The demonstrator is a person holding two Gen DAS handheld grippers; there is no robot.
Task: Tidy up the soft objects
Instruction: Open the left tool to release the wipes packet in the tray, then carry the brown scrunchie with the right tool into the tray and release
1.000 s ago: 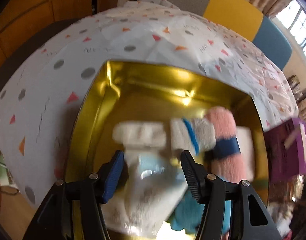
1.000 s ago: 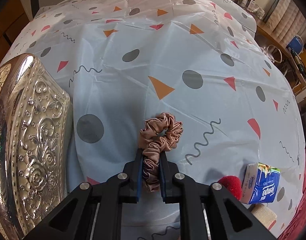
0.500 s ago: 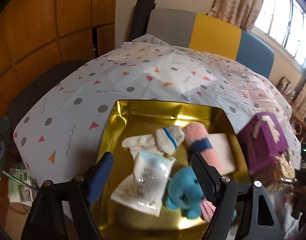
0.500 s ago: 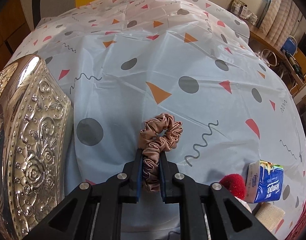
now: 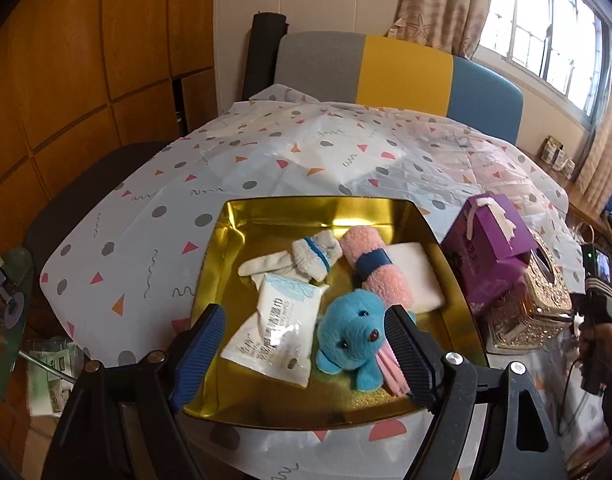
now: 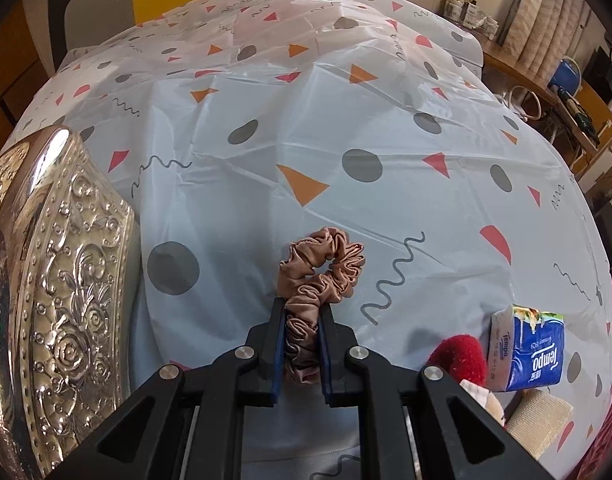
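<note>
Right gripper [image 6: 302, 320] clenches a scrunchie [image 6: 320, 268], likely tray-bound; left gripper [image 5: 302, 344], spread empty, hovers over the gold tray [image 5: 318, 206], lower centre.

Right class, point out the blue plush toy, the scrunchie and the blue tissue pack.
blue plush toy [image 5: 352, 334]: left wrist view, on its face.
scrunchie [image 6: 320, 270]: right wrist view, on the ruffled loop ahead of the claw.
blue tissue pack [image 6: 532, 354]: right wrist view, on its printed front.
</note>
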